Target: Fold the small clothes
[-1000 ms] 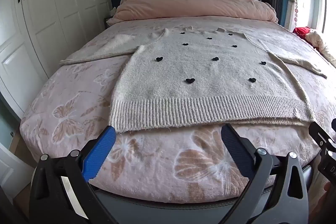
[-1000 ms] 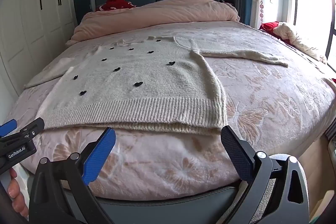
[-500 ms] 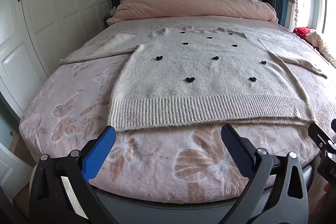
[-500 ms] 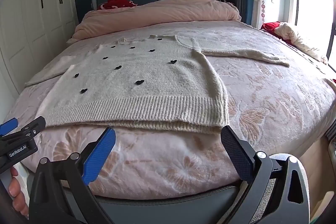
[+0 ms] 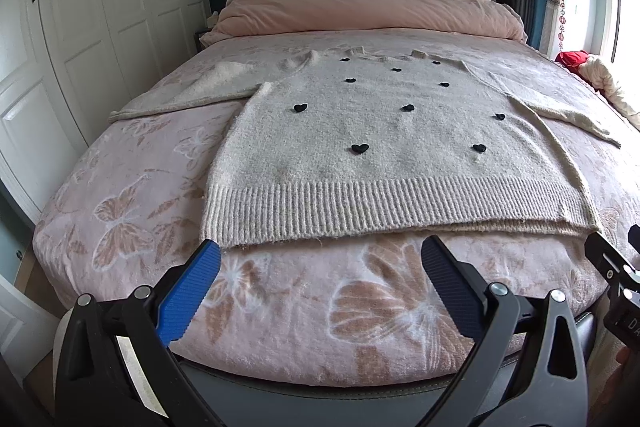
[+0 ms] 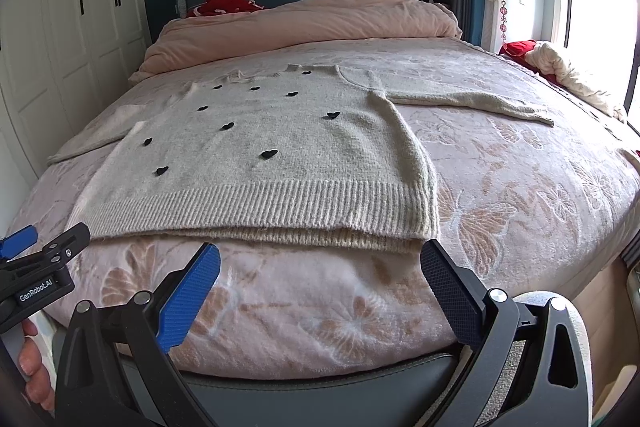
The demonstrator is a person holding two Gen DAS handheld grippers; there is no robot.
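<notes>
Bedroom: bed [image 5: 280, 331] with a pink butterfly-print cover, rolled pink duvet [image 5: 368, 11] at the headboard, white wardrobe [image 5: 100, 19] on the left side, bright window on the right.

Versus a second ago – both wrist views sit slightly closer to the foot of the bed, so the sweater hem now lies just past the fingertips in both. Sweater itself hasn't shifted.

Left gripper [image 5: 320, 269] – jaws spread wide, nothing between them, hovering off the near bed edge facing the hem's left corner. Right gripper [image 6: 320, 269] – also spread wide and empty, lined up with the hem's right corner; its right fingertip sits just below that corner, not touching as far as I can tell.

Sweater [image 5: 384, 147] – grey-beige knit, small black hearts on the front, ribbed hem toward the grippers, collar toward the duvet. Lies flat, front up, both sleeves stretched out sideways. Back hem layer peeks out under the front one. Unfolded.
</notes>
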